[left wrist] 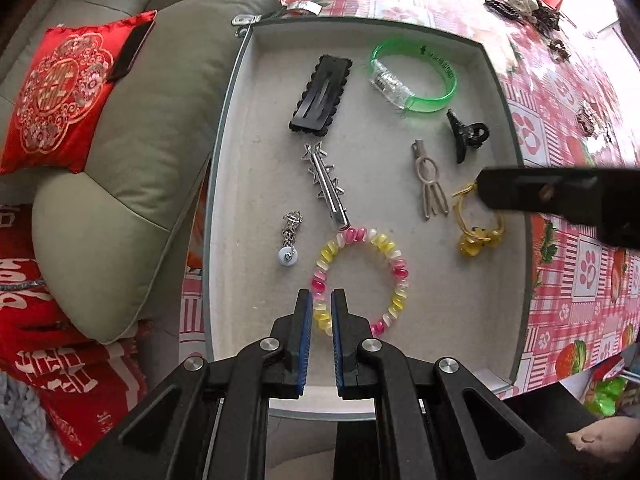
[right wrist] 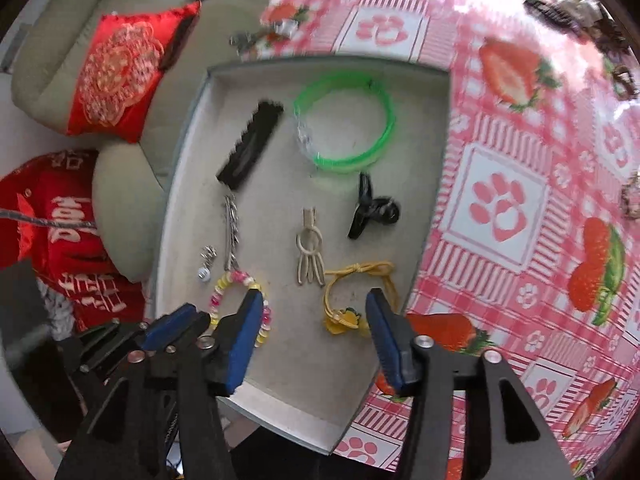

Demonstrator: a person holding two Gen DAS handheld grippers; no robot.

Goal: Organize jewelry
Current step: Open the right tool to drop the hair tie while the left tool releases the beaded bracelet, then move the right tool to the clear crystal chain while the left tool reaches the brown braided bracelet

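Notably, green bracelet [left wrist: 416, 78] print unreadable; left tool [left wrist: 322, 312] together, empty; right tool [right wrist: 316, 314] apart.

A glossy pink-and-white checked tablecloth [right wrist: 500, 184], printed with strawberries and paw prints, covers the table on the right. To the left stands a padded grey-green sofa [left wrist: 132, 168]. On its far seat rests a square red satin cushion [left wrist: 64, 92] embroidered with a gold floral medallion. Nearer, at the lower left, lies folded red fabric [left wrist: 60, 372] printed with white characters.
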